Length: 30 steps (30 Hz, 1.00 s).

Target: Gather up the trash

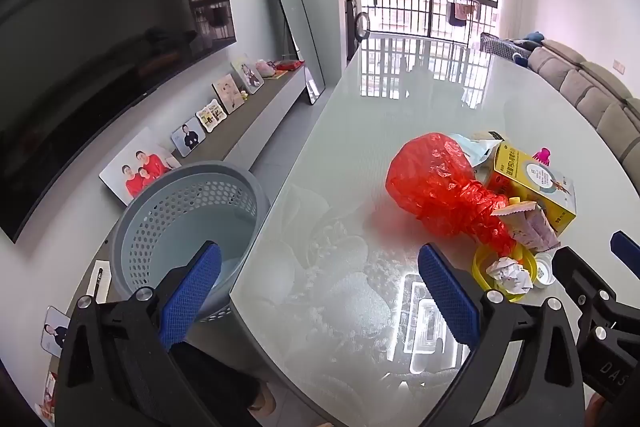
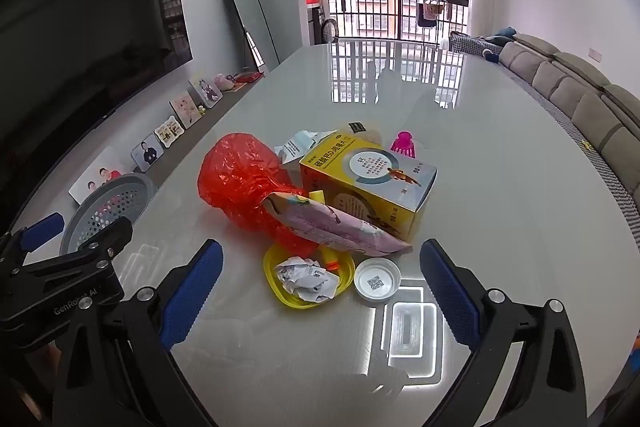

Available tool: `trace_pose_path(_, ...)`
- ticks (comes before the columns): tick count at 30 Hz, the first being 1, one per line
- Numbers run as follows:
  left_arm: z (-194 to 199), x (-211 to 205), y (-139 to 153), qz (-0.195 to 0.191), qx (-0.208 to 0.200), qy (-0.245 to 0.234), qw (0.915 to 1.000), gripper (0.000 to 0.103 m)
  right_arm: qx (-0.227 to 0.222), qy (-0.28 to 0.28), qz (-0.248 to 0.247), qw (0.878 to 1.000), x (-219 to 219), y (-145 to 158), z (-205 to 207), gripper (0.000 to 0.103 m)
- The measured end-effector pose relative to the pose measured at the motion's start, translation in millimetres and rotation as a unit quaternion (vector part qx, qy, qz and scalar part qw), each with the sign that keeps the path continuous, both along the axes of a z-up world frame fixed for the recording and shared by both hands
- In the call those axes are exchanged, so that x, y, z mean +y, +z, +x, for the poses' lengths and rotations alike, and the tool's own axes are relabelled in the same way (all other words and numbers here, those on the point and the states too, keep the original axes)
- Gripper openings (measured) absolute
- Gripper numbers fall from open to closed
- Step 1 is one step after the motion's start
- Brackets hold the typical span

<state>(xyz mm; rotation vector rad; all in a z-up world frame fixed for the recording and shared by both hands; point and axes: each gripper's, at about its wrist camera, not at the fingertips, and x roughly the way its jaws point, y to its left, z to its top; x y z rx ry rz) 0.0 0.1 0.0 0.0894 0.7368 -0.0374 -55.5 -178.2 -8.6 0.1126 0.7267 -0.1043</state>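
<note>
Both my hands hold their tools tilted downward over the glossy table (image 2: 500, 155), side by side. My left gripper (image 1: 320, 291) has its jaws spread wide with nothing between them; one blue pad hangs over the grey perforated basket (image 1: 188, 211), which stands off the table's left edge, the other over bare tabletop. My right gripper (image 2: 320, 287) is likewise fully spread and holds nothing. The trash heap lies just ahead of it, between the two fingers' lines: red plastic bag (image 2: 240, 179) at the left, yellow carton (image 2: 368, 187) at the right, a pink-printed wrapper (image 2: 340, 227) leaning across both. Nearest my right fingertips sits a yellow lid (image 2: 276, 287) holding a crumpled paper ball (image 2: 306, 277), and just beside it a small white cap (image 2: 377, 281). A pink clip (image 2: 404, 143) lies behind the carton. From the left gripper the heap lies ahead and to the right.
</note>
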Motion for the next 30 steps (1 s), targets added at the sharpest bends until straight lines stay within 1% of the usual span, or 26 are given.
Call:
trace_pose_path(12, -1.8, -7.9, 4.8, 0.003, -0.004, -0.002, 1.0000, 0.097, -0.005, -0.001, 0.004, 1.000, -2.6, 1.5, -3.4, 0.095)
trace_pose_path(15, -2.7, -2.5, 4.5, 0.002, -0.006, -0.001, 1.0000, 0.097, -0.007, -0.001, 0.003, 1.000, -4.0, 0.9, -4.2, 0.095)
trace_pose_path(30, -8.4, -3.7, 7.0, 0.005, -0.009, -0.002, 0.9999, 0.097, -0.012, 0.000, 0.001, 1.000, -2.1, 3.5, -5.6, 0.095)
